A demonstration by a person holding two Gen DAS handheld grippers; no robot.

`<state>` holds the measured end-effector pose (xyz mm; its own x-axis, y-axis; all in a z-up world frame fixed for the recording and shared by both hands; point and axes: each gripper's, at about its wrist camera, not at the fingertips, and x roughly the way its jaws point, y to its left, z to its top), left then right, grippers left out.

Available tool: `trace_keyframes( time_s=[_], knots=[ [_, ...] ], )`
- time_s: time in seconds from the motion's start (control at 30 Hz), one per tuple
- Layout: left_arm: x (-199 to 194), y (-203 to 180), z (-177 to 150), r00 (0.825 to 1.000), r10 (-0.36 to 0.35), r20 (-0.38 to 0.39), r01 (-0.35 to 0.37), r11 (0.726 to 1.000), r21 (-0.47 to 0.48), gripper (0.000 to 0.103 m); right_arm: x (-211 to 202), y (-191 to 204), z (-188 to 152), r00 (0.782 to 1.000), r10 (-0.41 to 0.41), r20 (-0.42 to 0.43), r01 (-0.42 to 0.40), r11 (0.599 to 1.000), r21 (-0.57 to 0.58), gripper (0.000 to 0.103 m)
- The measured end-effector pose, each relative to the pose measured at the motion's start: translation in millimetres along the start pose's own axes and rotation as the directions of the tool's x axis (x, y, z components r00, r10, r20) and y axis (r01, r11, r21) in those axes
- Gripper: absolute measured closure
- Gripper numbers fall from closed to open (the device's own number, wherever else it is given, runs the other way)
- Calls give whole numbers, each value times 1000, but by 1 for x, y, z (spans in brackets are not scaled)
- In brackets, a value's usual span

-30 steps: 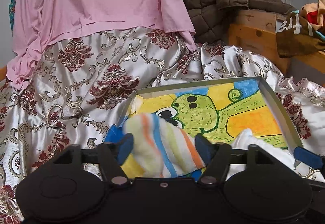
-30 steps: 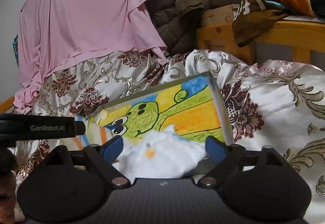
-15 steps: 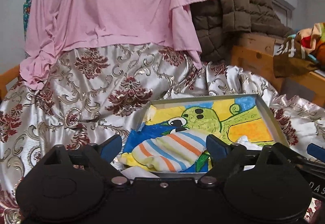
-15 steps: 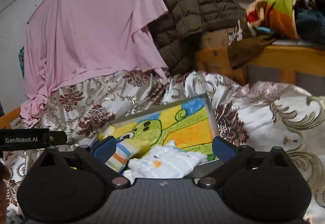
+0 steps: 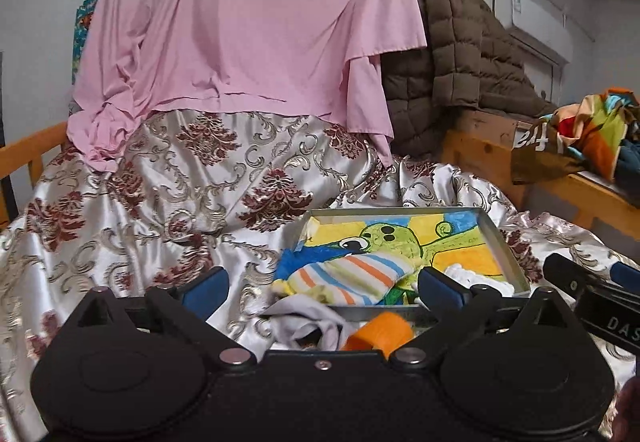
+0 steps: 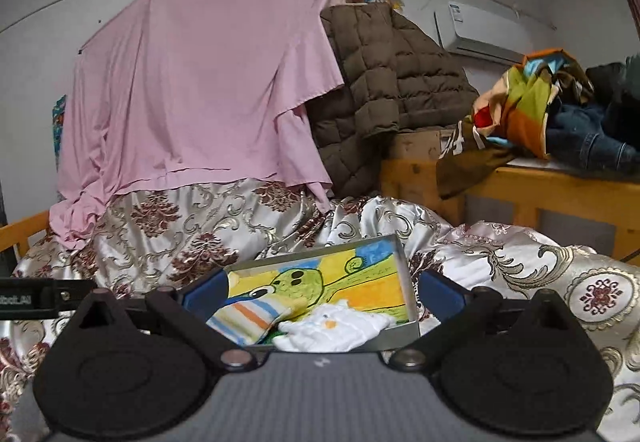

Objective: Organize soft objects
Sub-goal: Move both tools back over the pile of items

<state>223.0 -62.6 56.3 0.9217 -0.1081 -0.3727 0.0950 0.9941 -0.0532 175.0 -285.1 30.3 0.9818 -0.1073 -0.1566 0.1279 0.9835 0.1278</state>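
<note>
A shallow tray with a green cartoon drawing inside lies on the patterned bedspread; it also shows in the right wrist view. A striped cloth lies in its near left part. A white cloth lies in its near right part. My left gripper is open and empty, drawn back from the tray. My right gripper is open and empty in front of the tray. A grey-white cloth and an orange item lie on the bed just before the left gripper.
A pink sheet hangs behind the bed, with a brown quilted jacket beside it. A wooden ledge at the right carries piled colourful clothes. The satin bedspread is bunched around the tray.
My left gripper opened and let go of the striped cloth, which now lies in the tray. Both grippers have pulled back and up from the tray.
</note>
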Motion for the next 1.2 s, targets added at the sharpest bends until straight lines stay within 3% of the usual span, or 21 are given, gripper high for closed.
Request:
trace_keyframes(
  time_s=[0.2, 0.43, 0.53, 0.9, 1.07, 1.2],
  knots=[
    [-47, 25, -10, 1000, 2, 25, -2, 1000, -21, 1, -40, 20, -12, 999, 18, 33, -17, 1000, -20, 0],
    [-91, 54, -26, 999, 6, 41, -3, 998, -57, 1, -84, 48, -28, 998, -42, 53, 47, 993, -109, 0],
    [-106, 66, -32, 999, 13, 41, -11, 999, -50, 1, -98, 56, -37, 999, -6, 34, 11, 991, -136, 0],
    [-134, 90, -57, 999, 48, -20, -49, 997, -58, 1, -125, 73, -59, 992, 101, -77, -112, 981, -156, 0],
    [-131, 80, -67, 995, 43, -94, -40, 999, 34, 1, -117, 80, -67, 977, 139, -164, -168, 970, -174, 0],
    [-122, 75, -77, 985, 69, -160, -55, 994, 91, 1, -106, 86, -77, 960, 119, -254, -173, 964, -202, 0]
  ],
)
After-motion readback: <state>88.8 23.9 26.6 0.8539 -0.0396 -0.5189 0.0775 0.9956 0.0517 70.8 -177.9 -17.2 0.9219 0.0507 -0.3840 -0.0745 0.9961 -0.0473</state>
